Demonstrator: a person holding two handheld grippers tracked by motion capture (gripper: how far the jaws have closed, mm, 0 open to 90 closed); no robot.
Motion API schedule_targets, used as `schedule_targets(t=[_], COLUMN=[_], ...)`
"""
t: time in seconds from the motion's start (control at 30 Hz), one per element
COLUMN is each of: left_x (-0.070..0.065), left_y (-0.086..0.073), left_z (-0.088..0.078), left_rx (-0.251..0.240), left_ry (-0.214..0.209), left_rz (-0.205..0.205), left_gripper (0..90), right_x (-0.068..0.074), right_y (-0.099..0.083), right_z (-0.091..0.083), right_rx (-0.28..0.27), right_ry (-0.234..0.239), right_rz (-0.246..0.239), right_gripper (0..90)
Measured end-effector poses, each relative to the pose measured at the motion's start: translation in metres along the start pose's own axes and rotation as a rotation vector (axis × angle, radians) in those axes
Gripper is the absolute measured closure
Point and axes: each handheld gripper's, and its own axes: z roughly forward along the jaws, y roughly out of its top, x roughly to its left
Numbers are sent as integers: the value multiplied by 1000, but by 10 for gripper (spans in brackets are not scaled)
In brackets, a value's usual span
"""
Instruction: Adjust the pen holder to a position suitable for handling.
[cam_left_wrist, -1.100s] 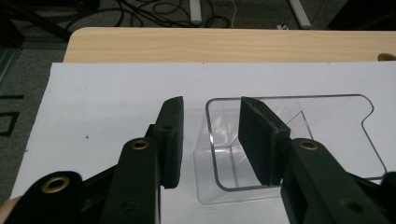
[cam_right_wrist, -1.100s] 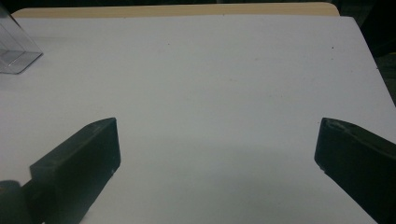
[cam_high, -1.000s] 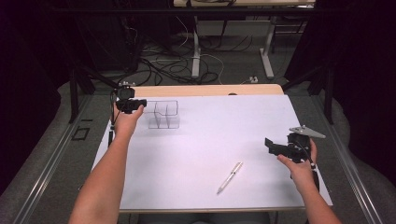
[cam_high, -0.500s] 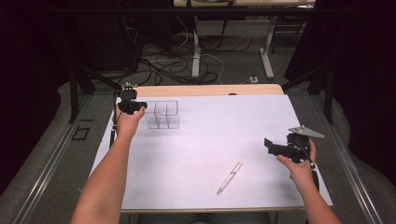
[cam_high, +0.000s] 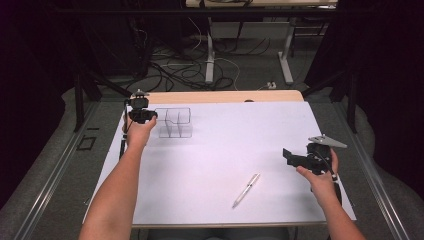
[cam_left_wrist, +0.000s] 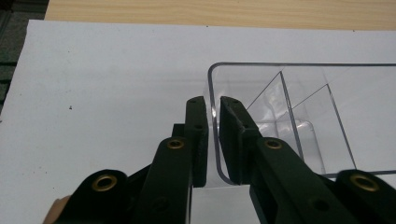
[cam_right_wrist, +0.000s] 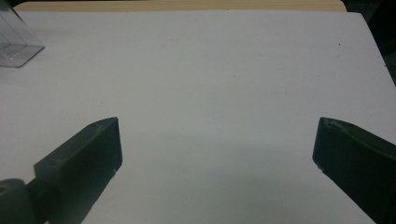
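Note:
A clear plastic organizer (cam_high: 175, 122) with inner dividers stands at the back left of the white sheet (cam_high: 240, 145). My left gripper (cam_high: 152, 116) is at its left end. In the left gripper view the jaws have just been closing, and my left gripper (cam_left_wrist: 212, 100) now pinches the left wall of the organizer (cam_left_wrist: 303, 116), one jaw inside and one outside. My right gripper (cam_high: 286, 155) hovers at the right side of the sheet, pointing left. In its own view my right gripper (cam_right_wrist: 217, 140) is wide open over bare sheet, with a corner of the organizer (cam_right_wrist: 14, 42) far off.
A white pen (cam_high: 246, 190) lies on the sheet near the front, left of the right hand. A strip of wooden table (cam_high: 225, 96) shows behind the sheet. Cables and desk legs lie on the floor beyond.
The left hand has shifted slightly at the organizer's left end. The right hand, the pen and the organizer stay where they were.

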Motion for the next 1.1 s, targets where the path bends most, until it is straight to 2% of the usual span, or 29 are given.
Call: schedule_targets(t=[0.33,0.67,1.1], left_x=[-3,-7,-13], left_y=[0,0,-3], left_z=[1,0,-3], left_rx=[2,4,12], left_ry=[15,39,63], left_rz=[-15,-52,-80], left_gripper=[870,880,884], right_x=[0,0,1], right_y=[0,0,0], right_z=[0,0,1], right_rx=[1,-4,4], right_ry=[-1,-5,-2], right_rz=[-2,0,-2], right_gripper=[22,29,30])
